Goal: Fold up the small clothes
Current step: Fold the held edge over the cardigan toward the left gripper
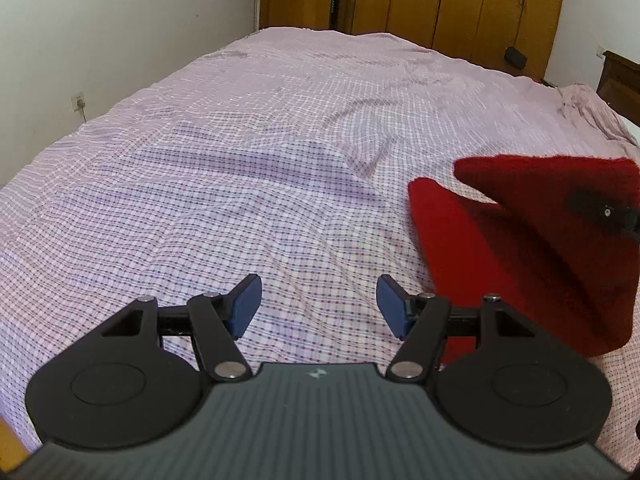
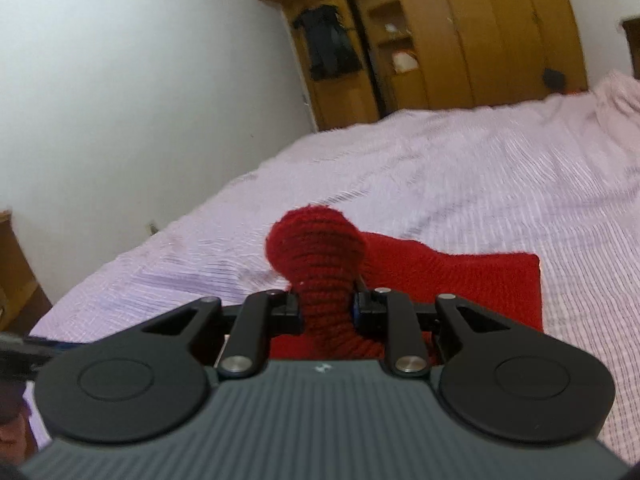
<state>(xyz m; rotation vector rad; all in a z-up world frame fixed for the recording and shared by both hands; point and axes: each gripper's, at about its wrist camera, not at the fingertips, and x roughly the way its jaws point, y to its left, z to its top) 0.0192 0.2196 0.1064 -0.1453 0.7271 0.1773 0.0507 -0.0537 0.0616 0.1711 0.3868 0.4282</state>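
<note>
A red knitted garment (image 1: 520,240) lies on the pink checked bed sheet (image 1: 240,160) at the right of the left wrist view, with one part lifted off the bed. My left gripper (image 1: 318,306) is open and empty, low over the sheet just left of the garment. My right gripper (image 2: 326,312) is shut on a bunched fold of the red garment (image 2: 316,256), which bulges up between the jaws; the rest lies flat behind (image 2: 480,280). Part of the right gripper (image 1: 600,210) shows against the lifted cloth in the left wrist view.
The bed fills both views. A white wall (image 1: 100,40) runs along its left side. Wooden wardrobes (image 1: 460,0) stand past the far end. Bunched sheet (image 1: 592,108) lies at the far right, by a dark wooden headboard (image 1: 620,80).
</note>
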